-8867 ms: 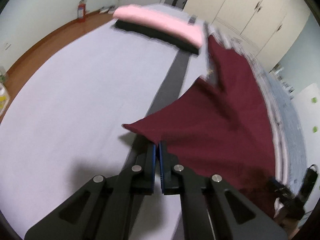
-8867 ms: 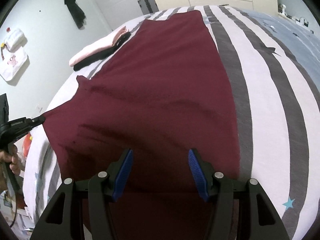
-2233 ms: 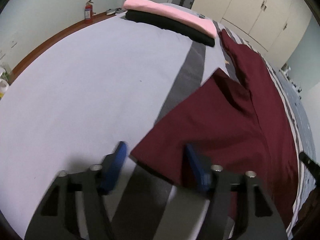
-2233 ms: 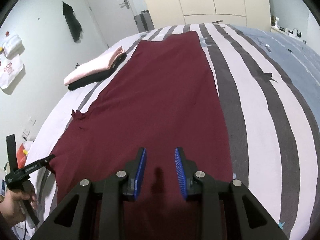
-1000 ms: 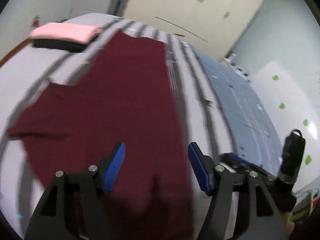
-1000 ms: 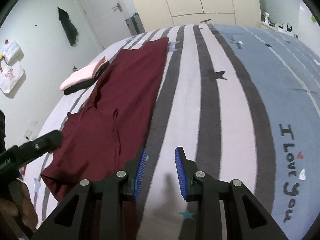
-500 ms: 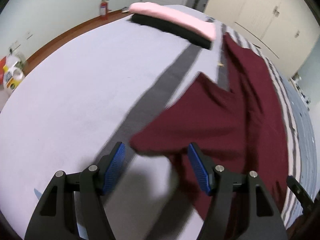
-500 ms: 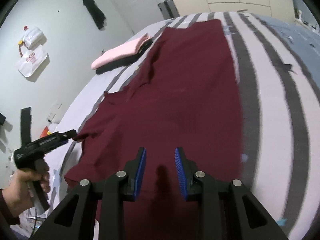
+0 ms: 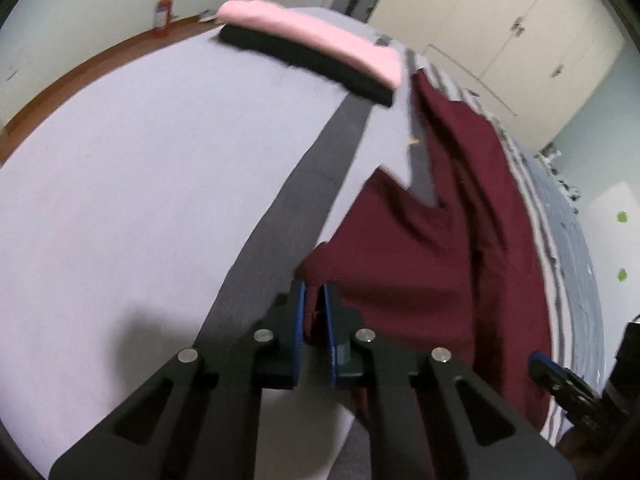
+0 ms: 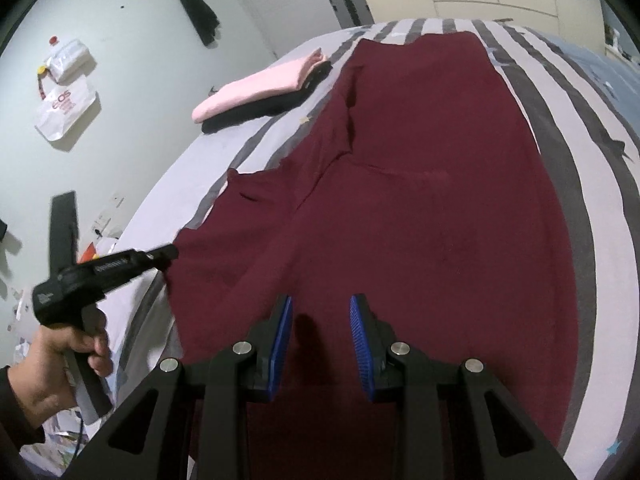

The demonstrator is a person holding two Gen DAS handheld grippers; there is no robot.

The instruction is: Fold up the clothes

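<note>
Maroon cloth fills the left wrist view: the maroon garment lies on the striped bed, and the left hand-held gripper pinches its near corner between blue pads, beside a grey stripe. Beyond the garment sits a folded pink and black pile

From the right wrist view, the right hand-held gripper hovers spread over the garment's near end, gripping nothing. Left of the garment, a hand holds the left hand-held gripper at the cloth's corner
</note>
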